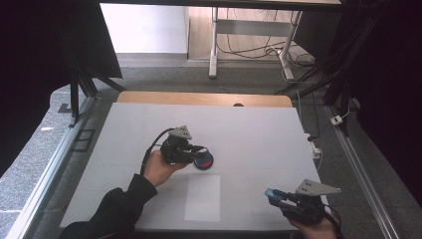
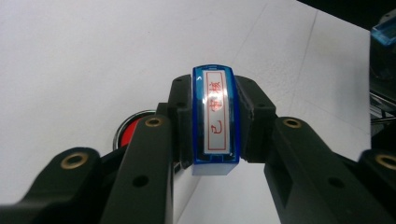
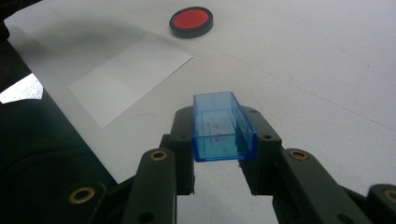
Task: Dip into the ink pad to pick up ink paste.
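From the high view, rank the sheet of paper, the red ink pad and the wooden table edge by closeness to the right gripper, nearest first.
1. Sheet of paper: near edge of the table, just left of the right gripper, which holds a blue stamp cap.
2. Red ink pad: mid-table, beside the left gripper.
3. Wooden table edge: far side.

high: overhead, facing forward | gripper views: close, sharing ink pad (image 3: 191,21)
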Demonstrator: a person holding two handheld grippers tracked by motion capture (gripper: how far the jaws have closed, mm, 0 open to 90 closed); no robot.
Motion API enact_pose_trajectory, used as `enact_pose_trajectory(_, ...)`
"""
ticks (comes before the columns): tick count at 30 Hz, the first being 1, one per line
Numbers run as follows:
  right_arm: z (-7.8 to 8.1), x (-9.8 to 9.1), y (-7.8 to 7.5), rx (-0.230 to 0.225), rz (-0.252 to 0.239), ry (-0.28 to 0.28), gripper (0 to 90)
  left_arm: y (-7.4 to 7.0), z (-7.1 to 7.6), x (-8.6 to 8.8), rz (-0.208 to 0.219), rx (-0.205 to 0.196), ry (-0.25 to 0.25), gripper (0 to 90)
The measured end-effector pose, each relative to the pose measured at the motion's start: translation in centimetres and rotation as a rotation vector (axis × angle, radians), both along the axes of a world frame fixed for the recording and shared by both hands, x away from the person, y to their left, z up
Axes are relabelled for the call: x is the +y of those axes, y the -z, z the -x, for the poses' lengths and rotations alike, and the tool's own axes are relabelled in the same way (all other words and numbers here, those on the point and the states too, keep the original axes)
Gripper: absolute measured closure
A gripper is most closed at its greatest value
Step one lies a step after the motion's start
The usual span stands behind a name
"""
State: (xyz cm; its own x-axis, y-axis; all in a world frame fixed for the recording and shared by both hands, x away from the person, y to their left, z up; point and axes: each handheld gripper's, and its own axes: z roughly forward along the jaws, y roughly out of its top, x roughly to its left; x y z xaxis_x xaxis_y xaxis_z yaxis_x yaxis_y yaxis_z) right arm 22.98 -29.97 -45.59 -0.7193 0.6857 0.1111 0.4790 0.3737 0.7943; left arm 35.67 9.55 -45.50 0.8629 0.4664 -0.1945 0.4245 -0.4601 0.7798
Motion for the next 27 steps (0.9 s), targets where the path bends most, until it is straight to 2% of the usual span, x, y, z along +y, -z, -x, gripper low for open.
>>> enact_pose_trajectory(14,0.0,0.0,0.0,0.002,0.001,-0.009,68.3,-1.2,2.0,0.4,0.016,-0.016,0.037,69.9)
enact_pose_trajectory(27,0.1,0.1,0.0,-0.004,0.006,-0.015,68.2,-1.6,3.9,0.5,0.022,-0.022,0.064,69.9)
